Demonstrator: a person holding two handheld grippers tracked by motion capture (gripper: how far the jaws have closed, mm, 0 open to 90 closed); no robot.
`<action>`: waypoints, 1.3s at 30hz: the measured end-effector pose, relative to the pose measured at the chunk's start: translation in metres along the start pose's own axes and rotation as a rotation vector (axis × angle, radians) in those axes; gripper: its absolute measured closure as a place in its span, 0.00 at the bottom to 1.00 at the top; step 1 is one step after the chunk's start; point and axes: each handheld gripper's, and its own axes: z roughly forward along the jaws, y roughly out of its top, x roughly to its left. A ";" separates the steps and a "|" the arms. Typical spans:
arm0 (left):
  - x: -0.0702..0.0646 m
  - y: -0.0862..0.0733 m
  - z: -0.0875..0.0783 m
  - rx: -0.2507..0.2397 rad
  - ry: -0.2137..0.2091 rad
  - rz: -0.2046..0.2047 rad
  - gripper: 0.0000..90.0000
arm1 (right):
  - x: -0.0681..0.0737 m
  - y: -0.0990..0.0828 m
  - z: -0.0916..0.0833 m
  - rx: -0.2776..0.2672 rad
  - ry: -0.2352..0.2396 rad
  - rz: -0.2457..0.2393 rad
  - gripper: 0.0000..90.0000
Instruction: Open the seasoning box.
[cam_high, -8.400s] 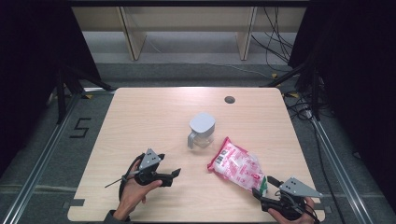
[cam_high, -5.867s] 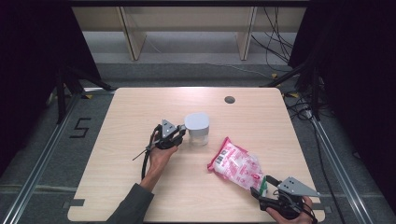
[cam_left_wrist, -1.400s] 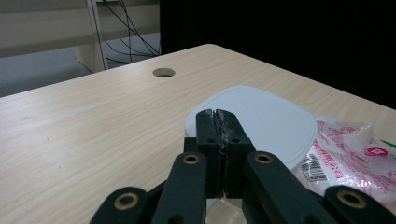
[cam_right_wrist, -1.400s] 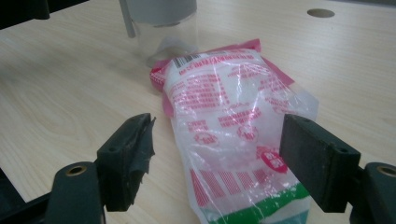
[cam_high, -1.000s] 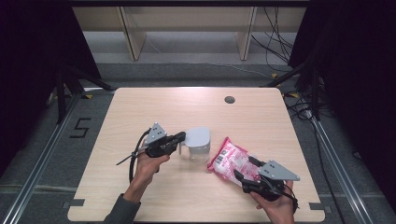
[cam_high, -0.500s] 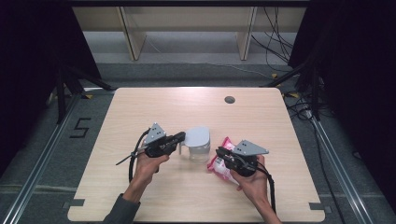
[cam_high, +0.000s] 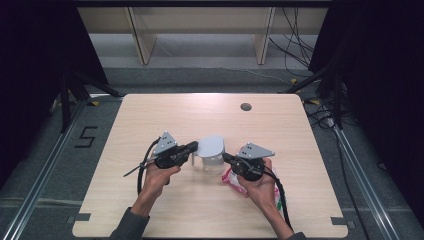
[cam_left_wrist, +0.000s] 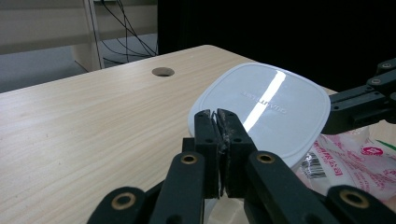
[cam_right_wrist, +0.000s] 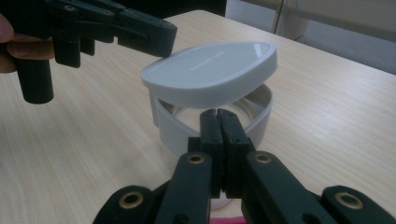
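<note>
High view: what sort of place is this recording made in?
Probably a lab or recording studio set up for data capture, not a home. A lone wooden table with a cable hole stands between black curtains, with a floor marking "5" and loose cables behind.

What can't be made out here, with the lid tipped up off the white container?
- Container contents: in the high view the lid covers it; the right gripper view looks in too flat to see the bottom.
- Whether the shut right tool pinches the container's rim: its own jaws hide the contact.
- Pink packet: cut off by the left gripper view's edge; mostly under the right hand in the high view.
</note>
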 end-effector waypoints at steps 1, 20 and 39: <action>0.000 0.000 0.000 0.001 0.001 0.001 0.96 | -0.001 0.001 0.001 -0.002 0.005 -0.019 1.00; 0.001 -0.004 -0.033 0.121 0.017 0.097 0.49 | 0.006 0.019 0.009 -0.025 0.022 0.005 1.00; -0.016 -0.030 -0.059 0.185 0.003 0.059 0.32 | 0.032 0.038 0.028 -0.053 0.065 -0.065 1.00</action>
